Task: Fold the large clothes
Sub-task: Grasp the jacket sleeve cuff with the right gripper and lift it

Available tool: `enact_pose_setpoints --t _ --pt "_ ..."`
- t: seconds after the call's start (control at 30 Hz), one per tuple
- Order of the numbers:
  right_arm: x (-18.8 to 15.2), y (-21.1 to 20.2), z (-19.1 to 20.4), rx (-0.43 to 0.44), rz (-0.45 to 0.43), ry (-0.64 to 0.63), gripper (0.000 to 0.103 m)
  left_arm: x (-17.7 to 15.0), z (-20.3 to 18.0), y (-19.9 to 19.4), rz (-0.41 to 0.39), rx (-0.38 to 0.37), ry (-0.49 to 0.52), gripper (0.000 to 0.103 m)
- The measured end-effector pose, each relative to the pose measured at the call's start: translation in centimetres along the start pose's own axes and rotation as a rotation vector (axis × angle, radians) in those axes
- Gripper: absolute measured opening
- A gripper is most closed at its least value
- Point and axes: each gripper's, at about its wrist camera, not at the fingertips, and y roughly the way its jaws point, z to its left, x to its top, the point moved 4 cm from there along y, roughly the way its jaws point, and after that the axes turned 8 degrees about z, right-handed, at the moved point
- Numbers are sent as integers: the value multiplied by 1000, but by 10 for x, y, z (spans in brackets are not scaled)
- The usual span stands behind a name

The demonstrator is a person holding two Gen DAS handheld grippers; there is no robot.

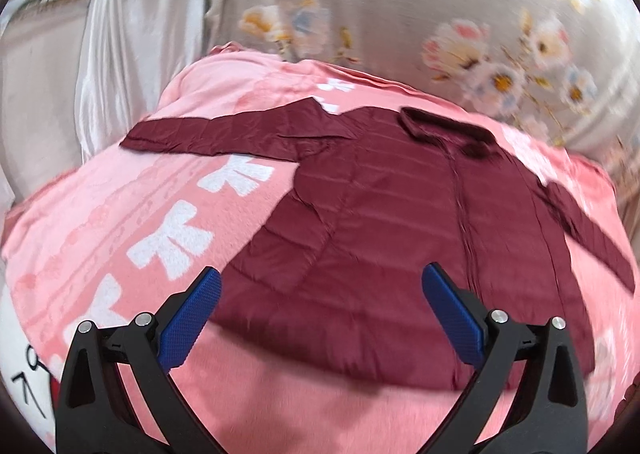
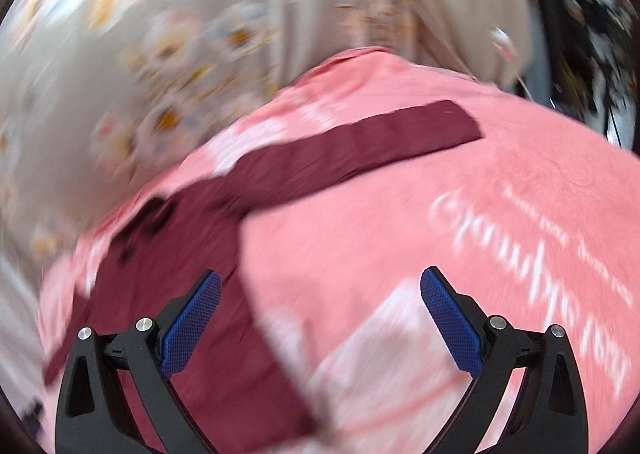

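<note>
**Item: maroon quilted jacket** [image 1: 384,238]. Lies spread flat, front up, on the pink blanket [image 1: 100,221]. In the left wrist view it fills the centre and right of the frame, collar [image 1: 448,129] toward the top. One sleeve [image 1: 208,137] runs to the upper left; the other sleeve [image 2: 360,145] crosses the right wrist view from lower left to upper right. No fold is made yet.

**Left gripper** [image 1: 320,318]. Fingers spread wide, holding nothing, over the near hem at the bottom centre of its frame.

**Right gripper** [image 2: 320,318]. Fingers likewise spread and empty, over the jacket's side edge and bare blanket at the bottom of its frame. This view is motion-blurred; fine detail cannot be read.

**Surroundings.** Floral fabric [image 1: 460,13] across the top of both views; pale satin cloth [image 1: 132,37] at the upper left of the left wrist view.

**Step in hand (judged):** choosing first grasp points.

**Handling notes (judged):**
- Quilted shell looks slippery and thick; pinch deep, past the seam, not at the bare edge.
- Take only jacket cloth, not the blanket under it.
- Bring each sleeve across the body first, laid flat.
- Lift both grasps level so the panel does not sag or twist.
</note>
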Motion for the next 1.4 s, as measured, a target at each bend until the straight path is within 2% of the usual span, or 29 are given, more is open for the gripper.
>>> enact_pose_setpoints --t 0.13,0.3,0.5,0.67,0.73,0.77,0.8,0.87,0.9,0.97,1.03,1.13,1.27,1.4 --pt "49 37 -58 0 -28 118 98 20 3 22 5 -6 -37 98" --pt "92 79 -109 -32 -61 211 98 37 -3 48 5 42 -13 98" --pt "120 127 -152 -41 -43 346 98 47 -17 74 29 68 14 98" --pt "136 143 -159 -78 -69 347 96 47 -28 88 39 85 41 98" --pt "143 148 -159 -82 -72 347 80 48 -31 93 41 88 50 98" --pt "148 153 -160 -74 -65 350 64 49 -33 95 40 90 55 98" --pt "152 159 -162 -71 -53 361 56 51 -34 96 39 89 59 98" --pt "157 168 -164 -82 -40 382 29 54 -37 97 32 89 66 98" --pt "161 172 -164 -82 -40 392 20 55 -38 97 28 90 69 98" --pt "166 176 -160 -75 -48 390 9 58 -39 97 20 91 74 98" --pt "173 176 -147 -61 -67 364 7 61 -39 96 9 95 79 98" --pt "183 162 -103 48 -110 296 7 66 -36 96 -3 101 74 98" --pt "187 135 11 230 -142 37 6 74 -29 93 -21 96 45 98" --pt "155 118 129 397 -104 -224 6 80 -23 87 -40 84 23 98"
